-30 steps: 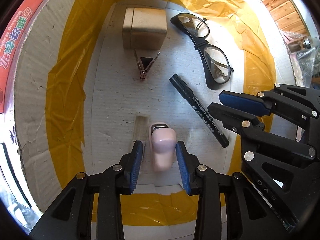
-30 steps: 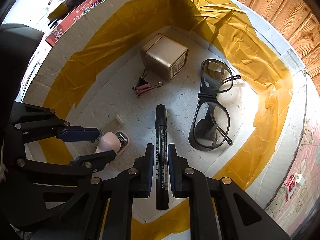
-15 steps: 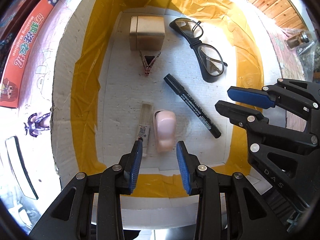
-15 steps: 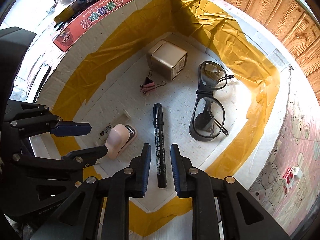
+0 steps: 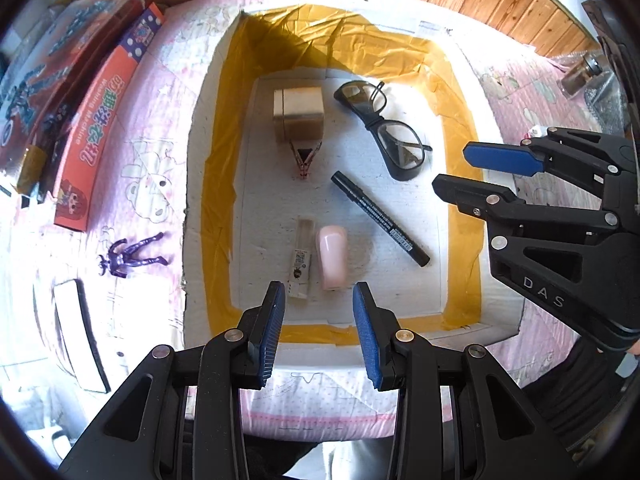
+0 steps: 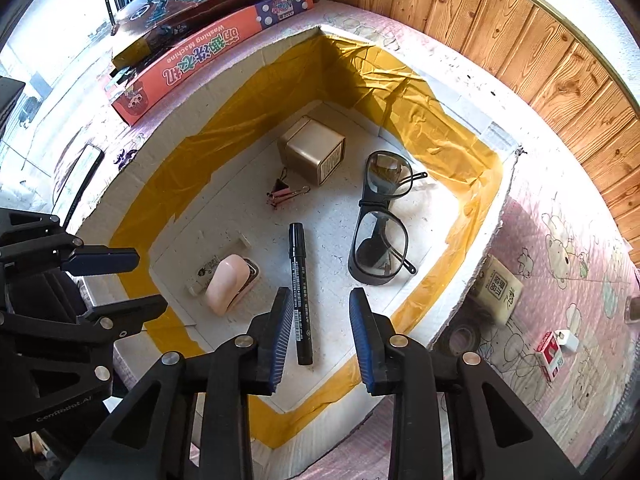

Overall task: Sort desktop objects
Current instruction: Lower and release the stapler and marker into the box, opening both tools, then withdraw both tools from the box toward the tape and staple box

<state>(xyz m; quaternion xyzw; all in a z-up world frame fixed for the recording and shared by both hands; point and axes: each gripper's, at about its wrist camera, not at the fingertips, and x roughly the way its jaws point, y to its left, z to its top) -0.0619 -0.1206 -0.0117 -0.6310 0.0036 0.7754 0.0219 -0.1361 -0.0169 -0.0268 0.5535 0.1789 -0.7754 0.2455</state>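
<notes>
Seemingly near the end, I hold my left gripper (image 5: 319, 328) and right gripper (image 6: 319, 332) spread and empty above the box (image 5: 404, 322), where the marker (image 6: 299, 288), glasses (image 6: 382, 216), pink case (image 5: 331, 256), clip (image 5: 303, 158) and small carton (image 5: 300, 112) already lie, nothing obviously left.
</notes>
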